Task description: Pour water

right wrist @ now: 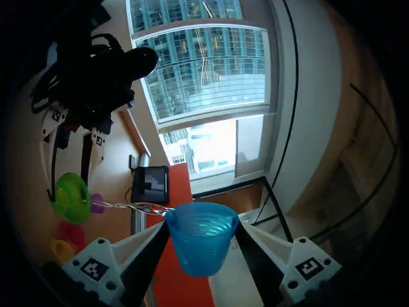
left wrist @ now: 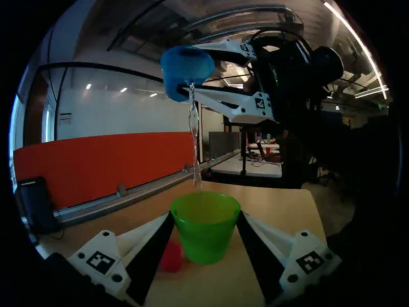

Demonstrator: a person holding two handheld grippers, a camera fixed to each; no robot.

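Note:
In the left gripper view, my left gripper point(left wrist: 205, 225) is shut on a green cup point(left wrist: 205, 231) standing upright on the wooden table point(left wrist: 286, 204). Above it the right gripper point(left wrist: 209, 71) holds a blue cup point(left wrist: 186, 64) tipped over, and a thin stream of water point(left wrist: 194, 138) falls from its rim into the green cup. In the right gripper view, my right gripper point(right wrist: 202, 233) is shut on the blue cup point(right wrist: 200, 240), water stream point(right wrist: 133, 206) running from its lip toward the green cup point(right wrist: 70, 198), which sits between the left gripper's fingers point(right wrist: 51, 153).
A red cup point(left wrist: 171, 256) lies on the table just left of the green one; red point(right wrist: 73, 233), yellow point(right wrist: 61, 249) and purple point(right wrist: 97, 202) cups sit nearby. An orange partition point(left wrist: 102, 163) runs along the table's far side. A dark tablet point(right wrist: 150, 184) stands at the table edge.

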